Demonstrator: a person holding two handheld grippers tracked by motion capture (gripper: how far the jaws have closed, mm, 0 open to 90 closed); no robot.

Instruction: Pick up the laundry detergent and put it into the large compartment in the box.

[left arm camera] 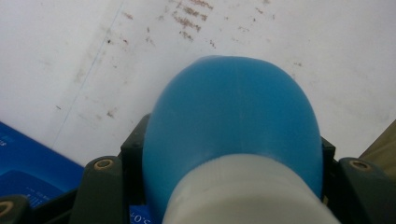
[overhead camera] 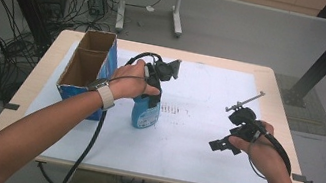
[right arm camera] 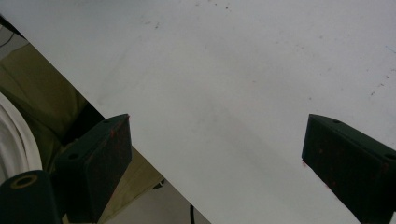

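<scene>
Table [overhead camera: 45,116] carried one white mat [overhead camera: 202,144], covering most of the top. One blue cardboard box [overhead camera: 87,70] stood open-topped at the mat's left edge, empty as far as could be seen.

One blue bottle [overhead camera: 145,111] stood upright on the mat just right of the box, near it, touch not confirmable. Long axis vertical. Left gripper [overhead camera: 154,86] came in from above and was clamped on the bottle's upper part; in the left gripper view the blue shoulder [left arm camera: 233,121] and pale neck [left arm camera: 243,196] sat wedged between the two black jaws, pads tight to both sides. So the bottle hung straight below the left gripper, base on or just at the mat; contact at the base could not be read.

Key relation: box opening lay to the left of the held bottle, rim roughly level with the bottle's top. Likely next move was lift, then shift left over the rim; clearance of the base over the near wall looked like the risk.

Right gripper [overhead camera: 223,143] sat well apart at the mat's right side, jaws spread wide, nothing between them. The left one was the nearer to the bottle and the box.

Count: one box, one bottle, two grippers.
</scene>
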